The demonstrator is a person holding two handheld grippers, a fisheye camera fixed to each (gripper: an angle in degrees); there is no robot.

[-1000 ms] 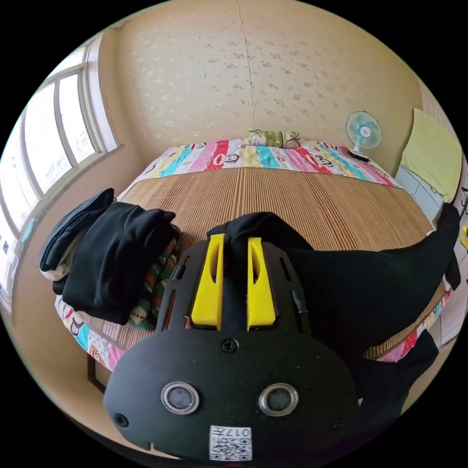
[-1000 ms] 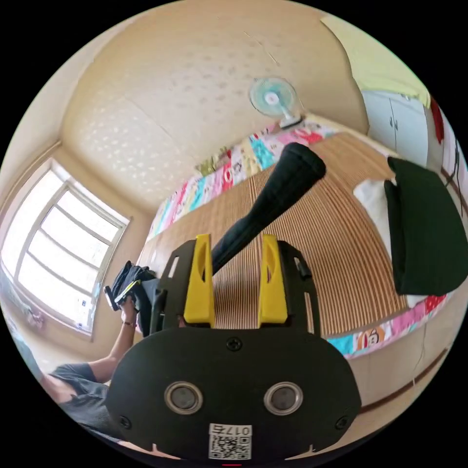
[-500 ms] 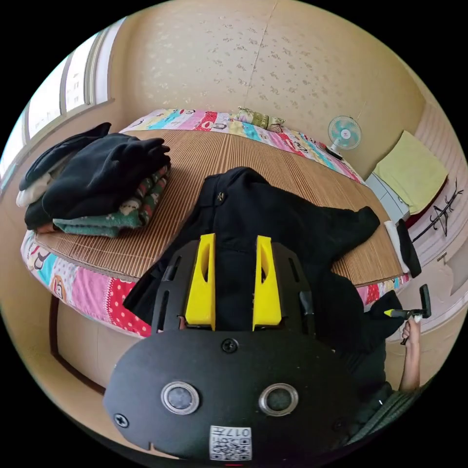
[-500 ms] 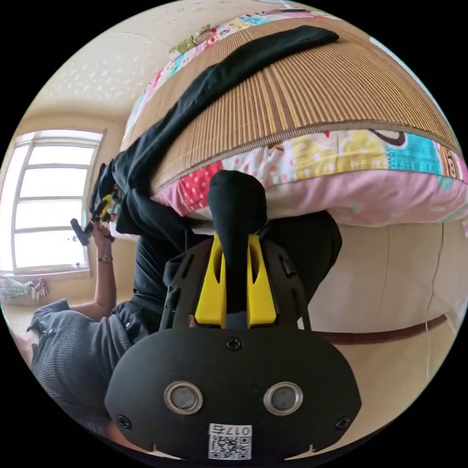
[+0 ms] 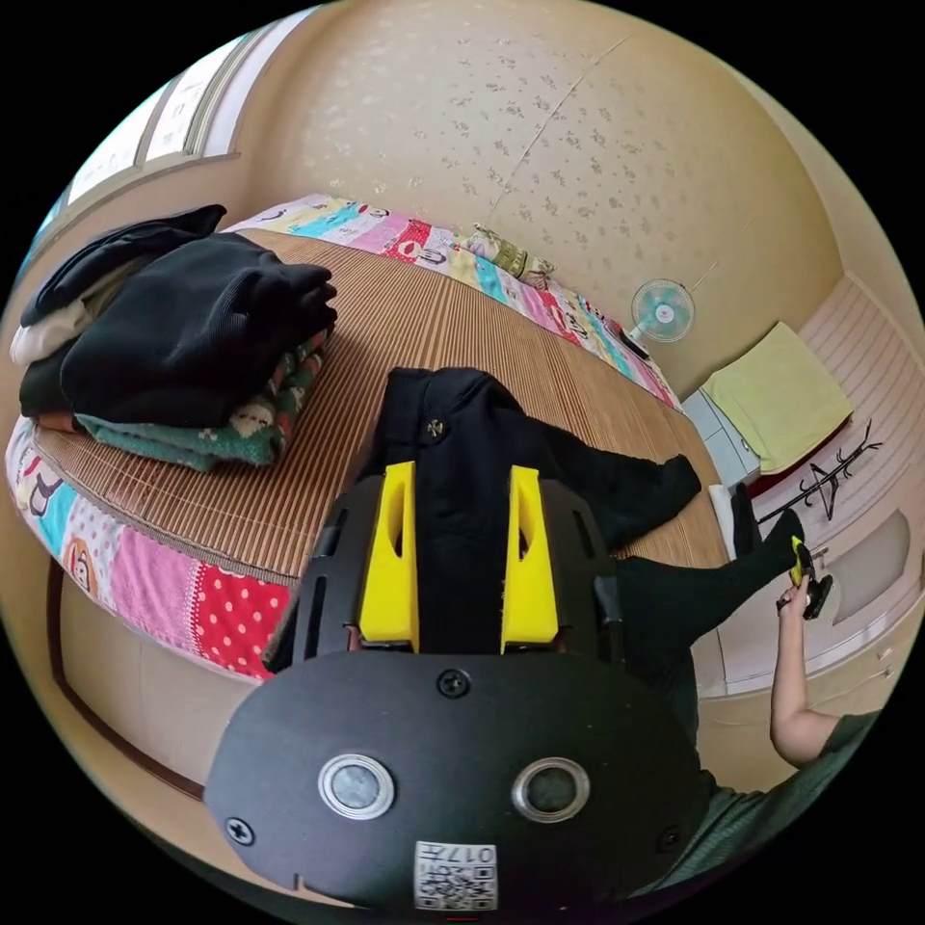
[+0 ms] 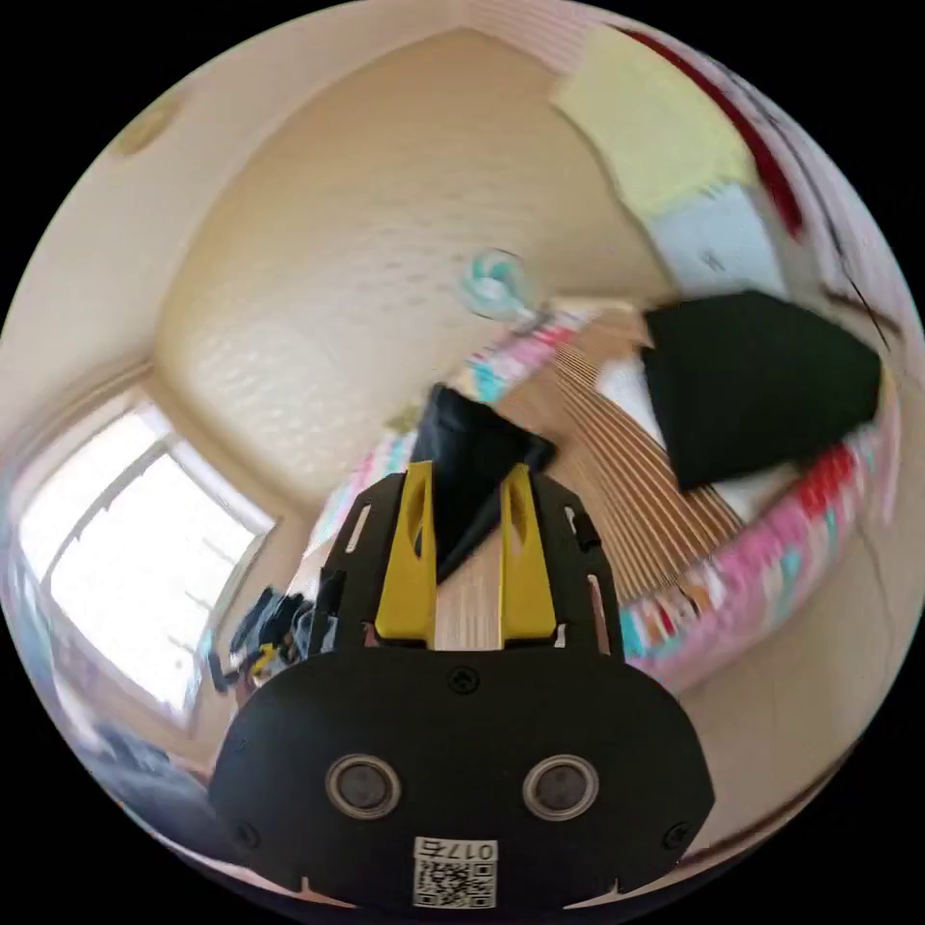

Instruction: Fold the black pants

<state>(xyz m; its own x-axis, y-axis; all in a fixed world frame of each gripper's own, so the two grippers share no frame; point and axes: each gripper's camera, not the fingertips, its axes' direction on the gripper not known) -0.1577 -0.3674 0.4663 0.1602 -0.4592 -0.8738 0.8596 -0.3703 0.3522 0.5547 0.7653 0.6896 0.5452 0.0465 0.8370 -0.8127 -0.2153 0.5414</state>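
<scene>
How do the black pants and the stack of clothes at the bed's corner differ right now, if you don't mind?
The black pants sprawl unfolded, one leg lifted off the bed; the stack of clothes sits folded and piled. The pants are gripped by the left gripper; the stack is untouched. Both rest on the bamboo mat.

Black pants [image 5: 462, 453] are seen as matt cloth; bed mat [image 5: 405, 328] as ribbed woven reed; jaws as smooth yellow plastic.

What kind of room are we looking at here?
Most likely a bedroom in a home: a bed with a bamboo mat, a pile of folded clothes, and a small electric fan.
</scene>
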